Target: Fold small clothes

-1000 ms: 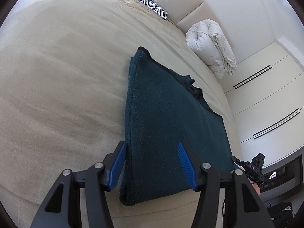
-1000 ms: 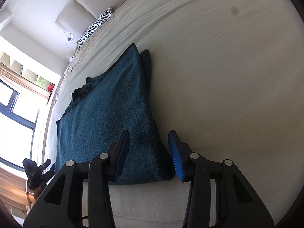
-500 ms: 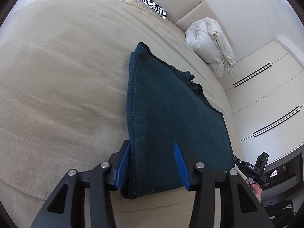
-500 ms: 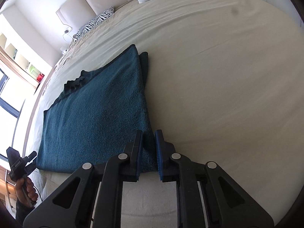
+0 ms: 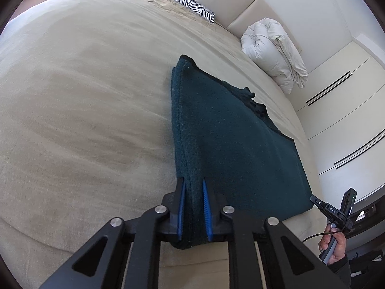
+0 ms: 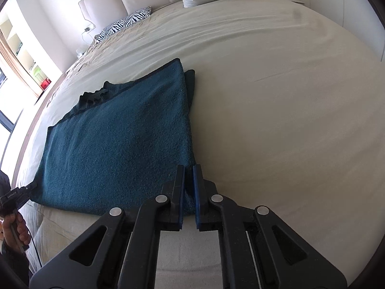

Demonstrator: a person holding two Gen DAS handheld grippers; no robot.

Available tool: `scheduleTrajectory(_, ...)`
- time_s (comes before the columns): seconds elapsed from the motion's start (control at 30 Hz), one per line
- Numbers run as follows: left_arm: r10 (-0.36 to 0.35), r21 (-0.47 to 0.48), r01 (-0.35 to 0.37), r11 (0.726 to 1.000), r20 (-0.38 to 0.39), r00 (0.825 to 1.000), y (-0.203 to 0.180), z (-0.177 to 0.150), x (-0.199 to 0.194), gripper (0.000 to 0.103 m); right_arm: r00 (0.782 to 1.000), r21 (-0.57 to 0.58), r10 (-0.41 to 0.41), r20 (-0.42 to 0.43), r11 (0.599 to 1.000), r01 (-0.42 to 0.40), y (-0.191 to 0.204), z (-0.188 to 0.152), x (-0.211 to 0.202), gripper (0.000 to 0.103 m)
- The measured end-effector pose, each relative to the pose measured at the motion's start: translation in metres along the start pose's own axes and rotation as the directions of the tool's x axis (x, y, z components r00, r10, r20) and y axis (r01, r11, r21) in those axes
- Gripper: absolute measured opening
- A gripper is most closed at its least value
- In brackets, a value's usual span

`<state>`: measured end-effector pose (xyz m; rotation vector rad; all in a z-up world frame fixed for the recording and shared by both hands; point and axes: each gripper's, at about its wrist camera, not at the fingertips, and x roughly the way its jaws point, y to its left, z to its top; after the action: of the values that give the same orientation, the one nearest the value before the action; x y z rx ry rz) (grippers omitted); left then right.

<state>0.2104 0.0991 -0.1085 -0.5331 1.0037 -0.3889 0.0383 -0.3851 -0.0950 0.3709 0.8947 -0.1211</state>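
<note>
A: Teal garment, already folded at least once, flat on bed near the foot edge. Both near corners now pinched, where a second back both claws stood wide astride them.

B: Left claw?

A: Closing, blue pads pressing the doubled left edge, fabric bunched between. Right claw clenched on the near right corner, cloth visible between jaws, corner looks slightly raised off the sheet.

B: Meaning for the task?

A: Grip phase done, probably. Next fold likely: carry near edge toward the headboard end. Risk: only top layer caught on one side, then layers split on lift.

B: Checkable?

A: No. Layer count inside either grip hidden by the pads and claw bodies. Far edge rumpled, dark ribbed bit poking out there, collar or cuff, can't tell. Garment type unclear too. Underside not visible.

B: Anything else in frame?

A: Rolled duvet and zebra pillow at the headboard, well apart from the garment. Holder's hand partly cut off at frame edge.
</note>
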Motion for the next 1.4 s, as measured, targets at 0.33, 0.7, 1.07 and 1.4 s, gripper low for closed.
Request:
scheduleTrajectory(0.33, 0.040, 0.049, -0.040, 0.998, -0.007, 0.999, -0.010, -0.005, -0.002, 0.011, 1.000, 0.025, -0.013, 0.027, 1.000, 0.012, -0.010, -0.016, -0.016, 0.004)
scheduleTrajectory(0.7, 0.045, 0.058, -0.043, 0.997, -0.035, 0.998, -0.001, -0.013, -0.002, 0.010, 0.999, 0.107, 0.028, 0.016, 0.994, -0.030, -0.033, -0.037, -0.013, 0.004)
scheduleTrajectory(1.07, 0.041, 0.041, -0.040, 0.998, -0.026, 0.999, 0.004, -0.021, -0.008, 0.010, 0.999, 0.118, 0.037, 0.001, 0.992, -0.037, -0.036, -0.040, -0.004, 0.004)
scheduleTrajectory(1.4, 0.047, 0.038, -0.046, 0.998, -0.008, 0.999, 0.007, -0.031, -0.014, 0.009, 1.000, 0.103, 0.031, -0.001, 0.994, -0.031, -0.031, -0.041, 0.000, 0.005)
